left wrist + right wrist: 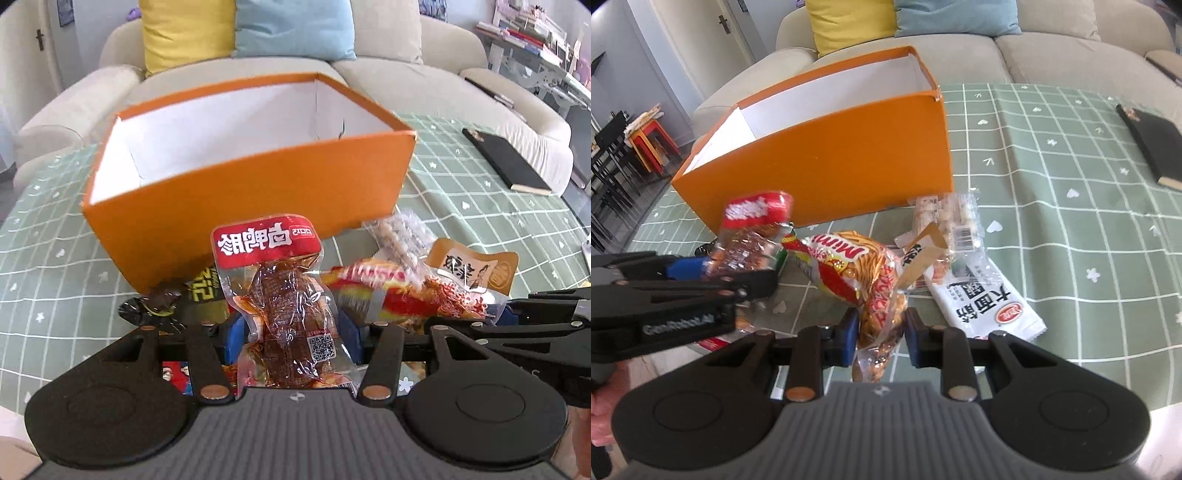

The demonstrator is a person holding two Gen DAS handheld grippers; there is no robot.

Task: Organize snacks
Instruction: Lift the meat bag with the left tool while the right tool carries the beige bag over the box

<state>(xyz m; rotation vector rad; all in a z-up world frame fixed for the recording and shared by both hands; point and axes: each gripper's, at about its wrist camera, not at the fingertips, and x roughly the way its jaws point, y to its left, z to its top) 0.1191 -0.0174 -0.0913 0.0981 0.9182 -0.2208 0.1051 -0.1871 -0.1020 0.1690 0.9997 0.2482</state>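
Left fingers (291, 332) pinch duck pack (284, 295); right fingers (881, 332) seemingly grip Mimi bag (857, 273).

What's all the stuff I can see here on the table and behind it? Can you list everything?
orange box: one, orange outside, white inside, open, on the table's far side
red-topped meat pack: one, clear with red header, in the left gripper
Mimi snack bag: one, red and yellow, in the right gripper
white noodle pack: one, flat on the tablecloth
clear nut-bar packs: a few, by the box
tan sachet: one, among the pile
black notebook: one, far right
tablecloth: green, white grid
sofa: beige, yellow and blue cushions
left gripper: black, blue pads
right gripper: black, blue pads
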